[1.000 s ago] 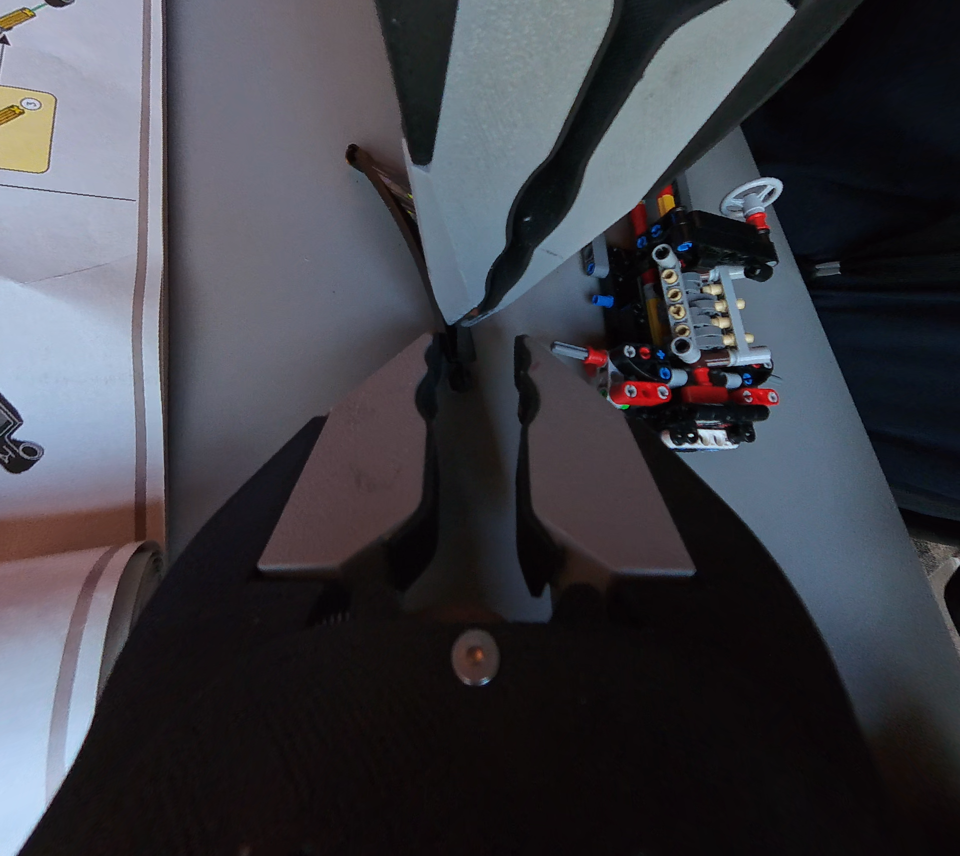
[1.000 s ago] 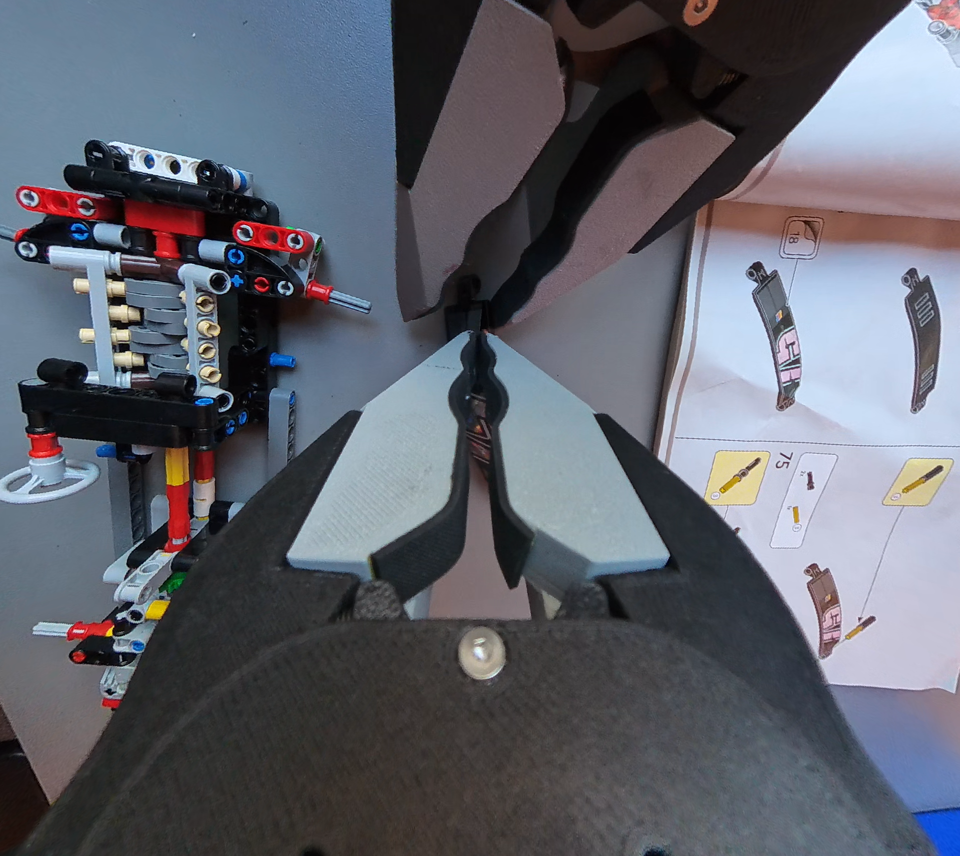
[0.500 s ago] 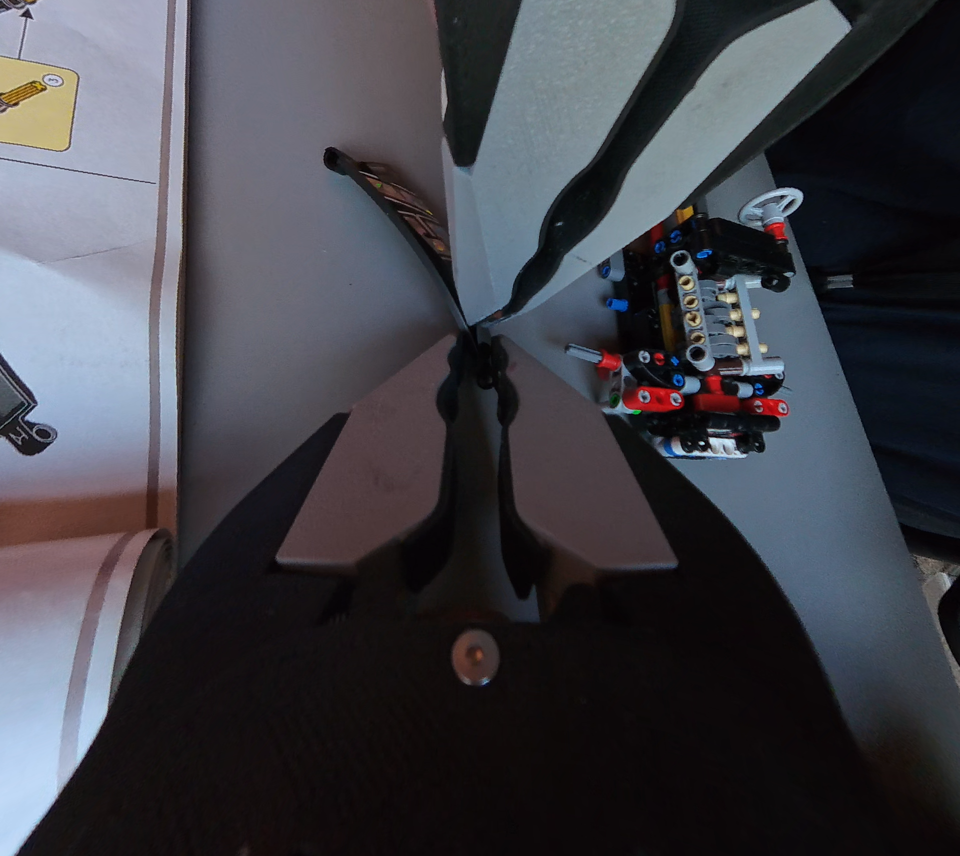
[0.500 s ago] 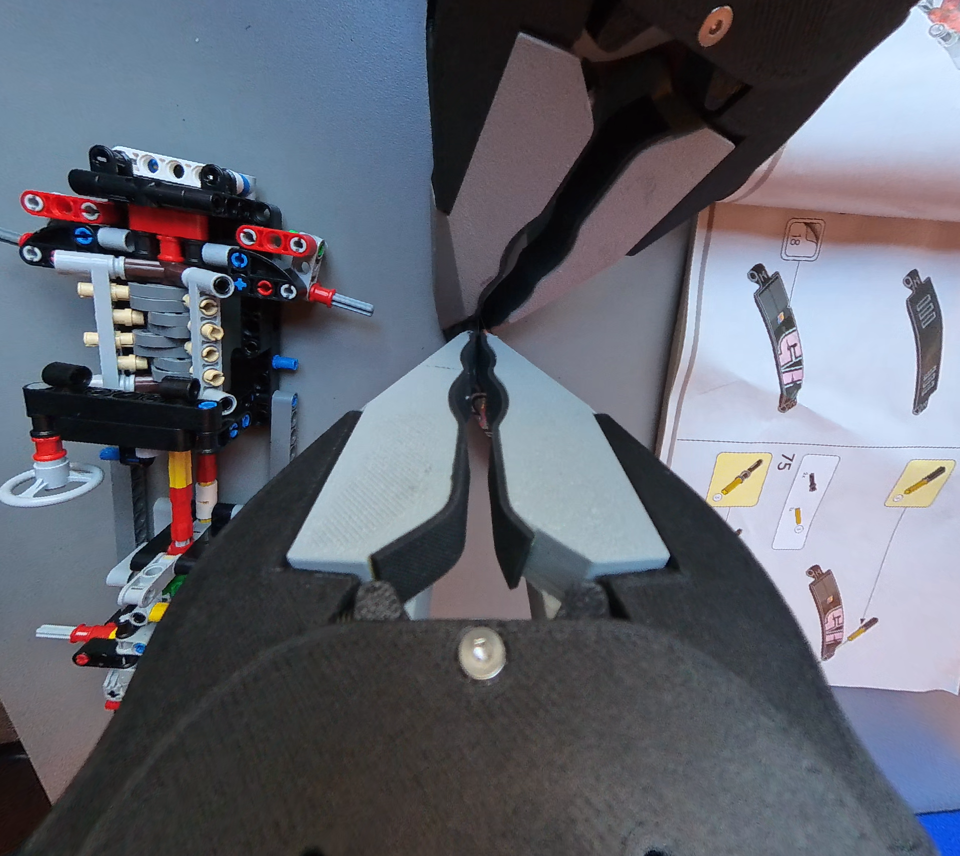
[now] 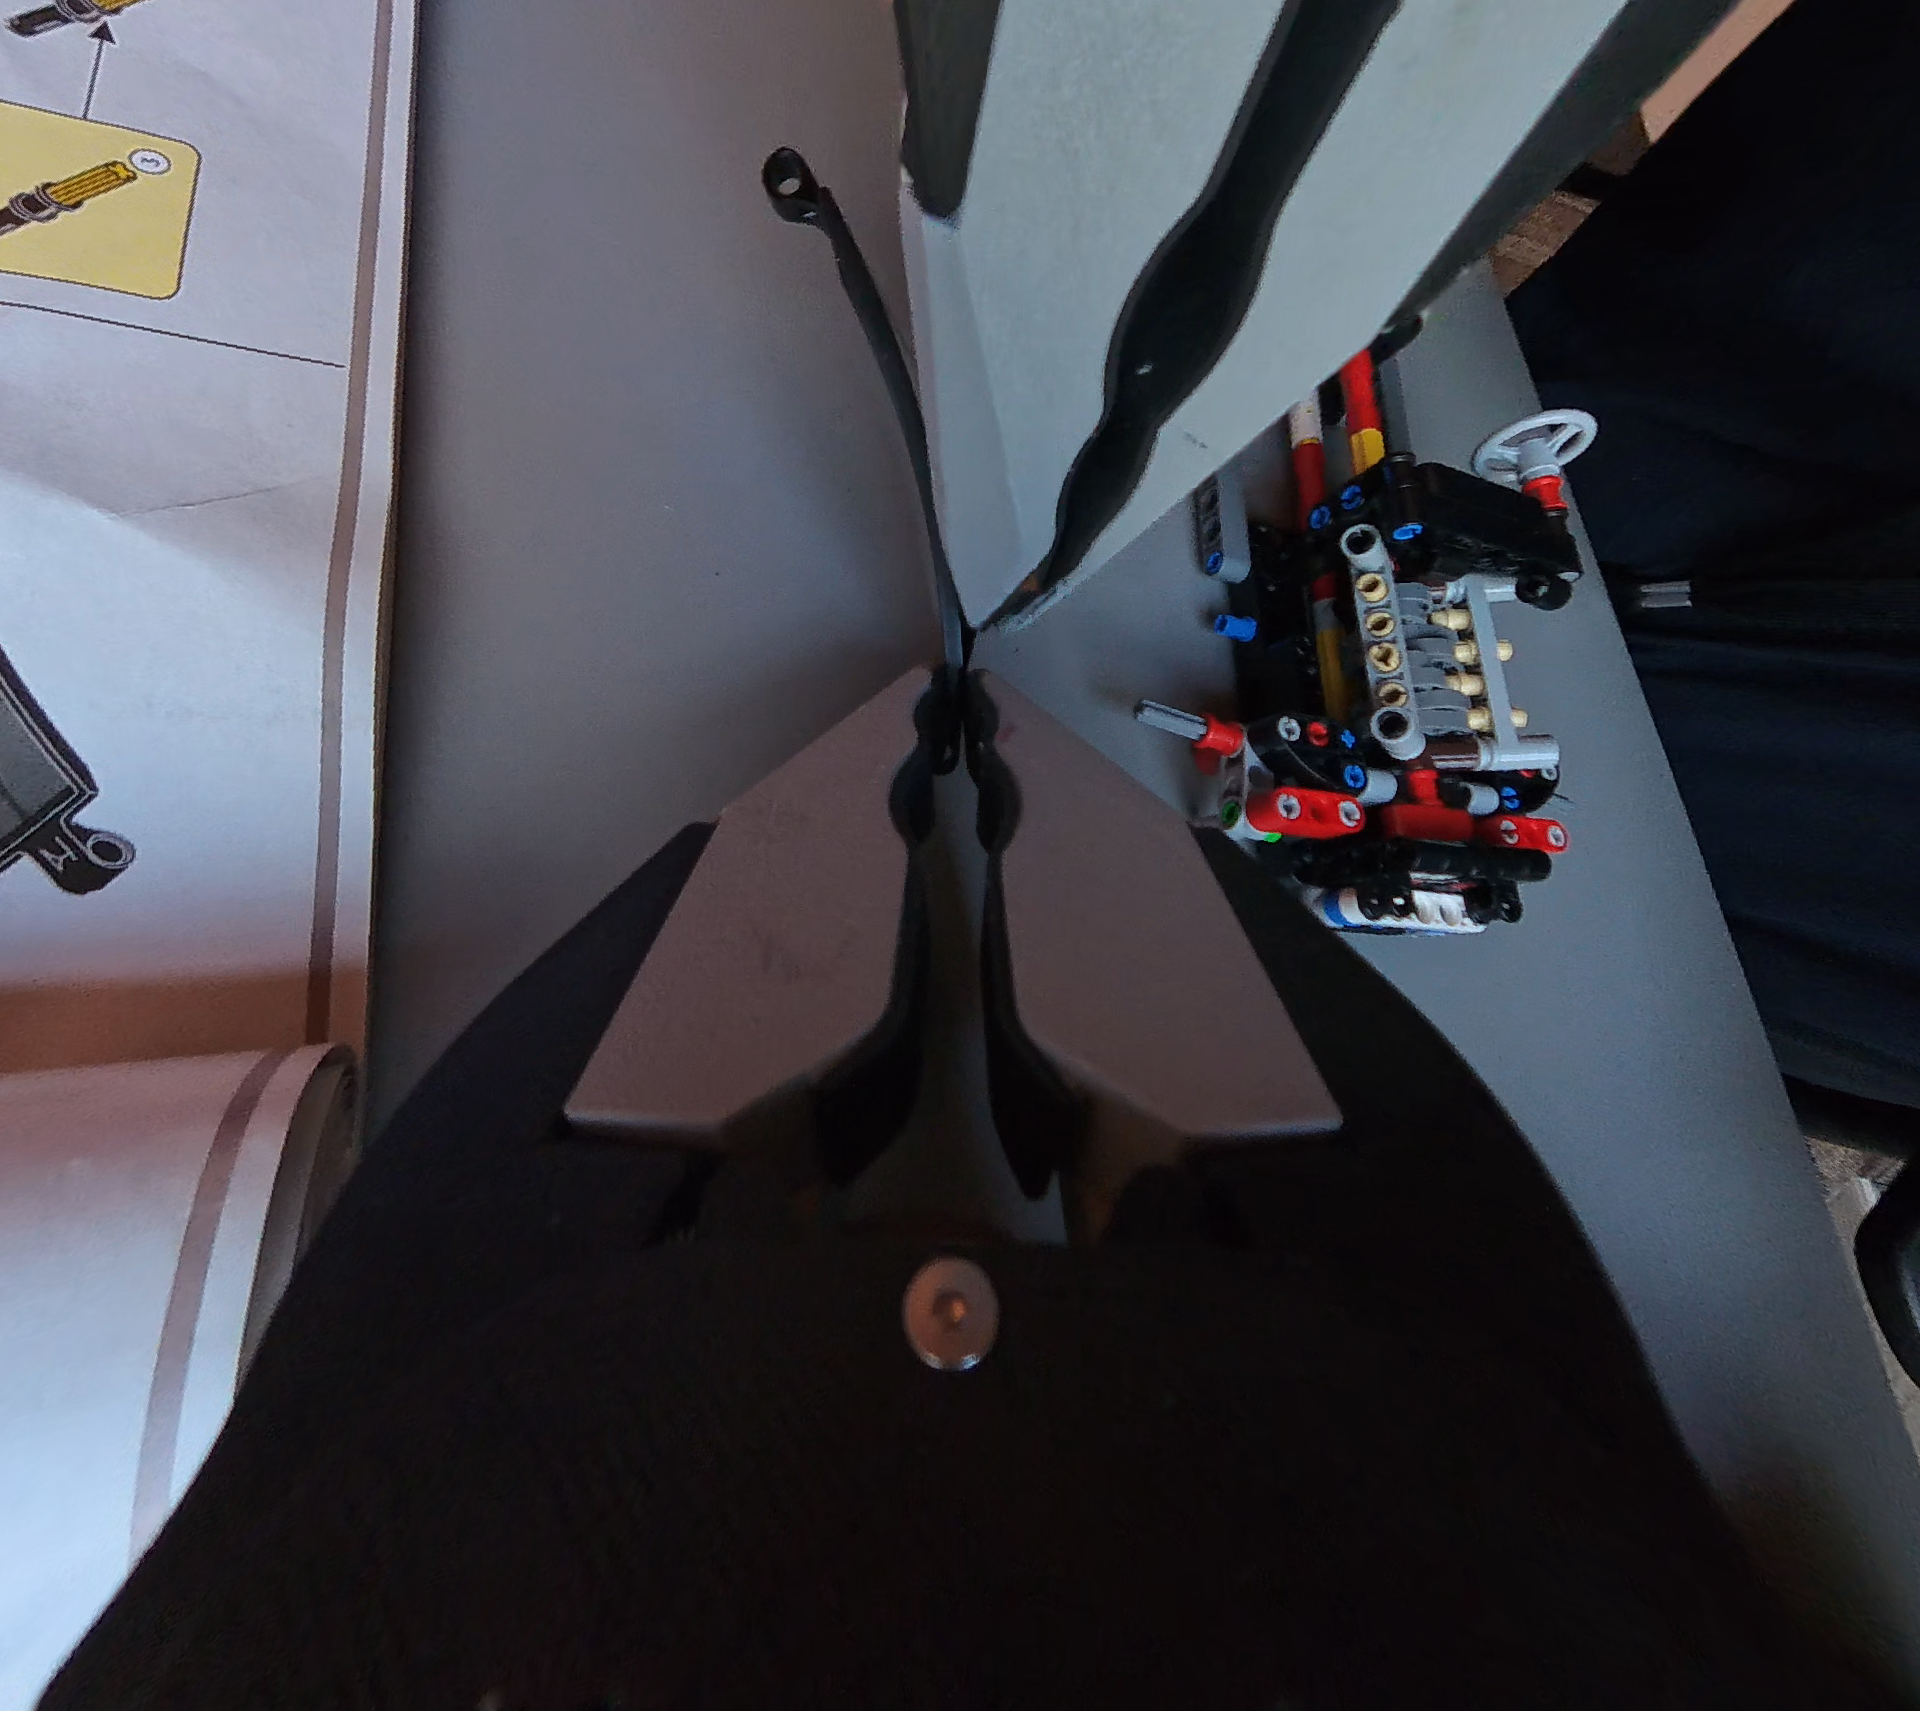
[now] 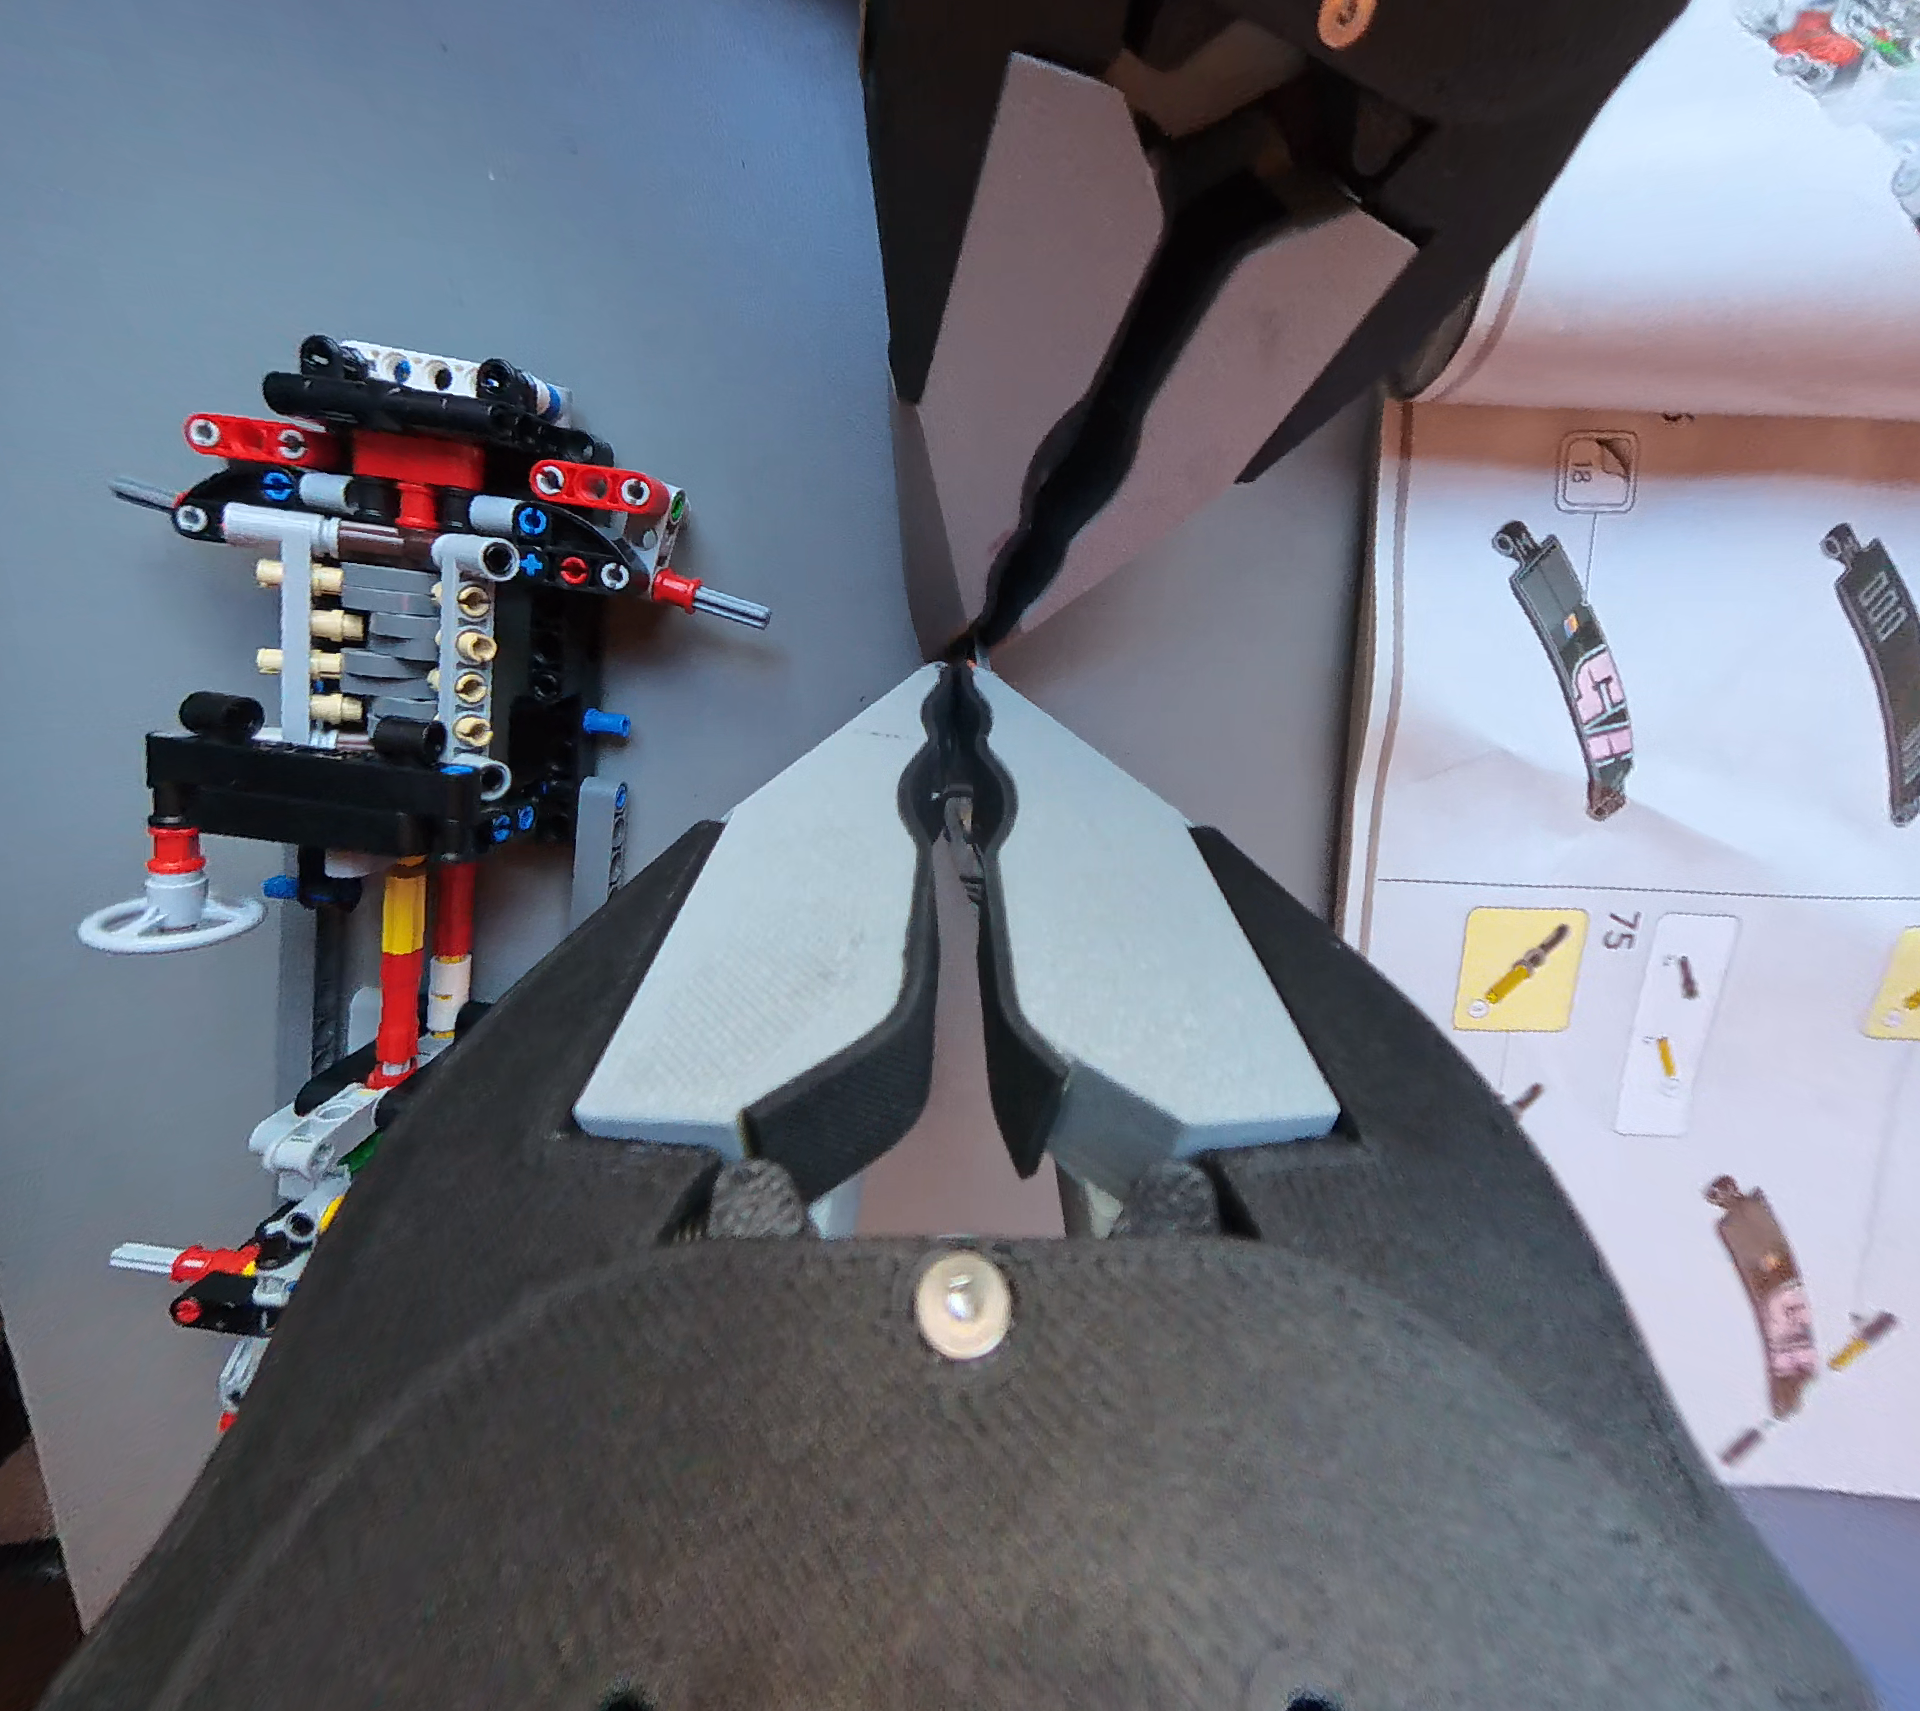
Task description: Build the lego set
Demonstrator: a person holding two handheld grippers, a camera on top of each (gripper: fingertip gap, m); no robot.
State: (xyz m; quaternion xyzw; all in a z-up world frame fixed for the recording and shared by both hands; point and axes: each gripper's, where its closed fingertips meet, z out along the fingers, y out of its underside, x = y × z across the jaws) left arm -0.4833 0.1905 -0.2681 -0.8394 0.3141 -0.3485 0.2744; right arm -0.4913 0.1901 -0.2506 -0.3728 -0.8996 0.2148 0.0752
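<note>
A thin black curved panel (image 5: 878,331) with a round eye at its far end stands edge-on over the grey table (image 5: 644,518). My left gripper (image 5: 958,690) is shut on its near end. My right gripper (image 5: 1003,612) comes down from above, tip to tip with the left, and is shut on the same end. In the right wrist view the right gripper (image 6: 956,685) has its pads closed, and a strip of the panel (image 6: 961,820) shows through the gap behind the tips. There the left gripper (image 6: 977,638) comes in from above.
A partly built brick model (image 5: 1403,674) in black, red and grey, with a white steering wheel, lies on the table to the right; it also shows in the right wrist view (image 6: 416,622). An open instruction booklet (image 5: 187,518) lies to the left. A person's dark clothing (image 5: 1766,570) is beyond the table edge. The grippers are tip to tip, or close to it.
My left jaws closed from open onto the panel's end. The panel swung from face-on to edge-on, and its far end rose. The right gripper stayed shut.
</note>
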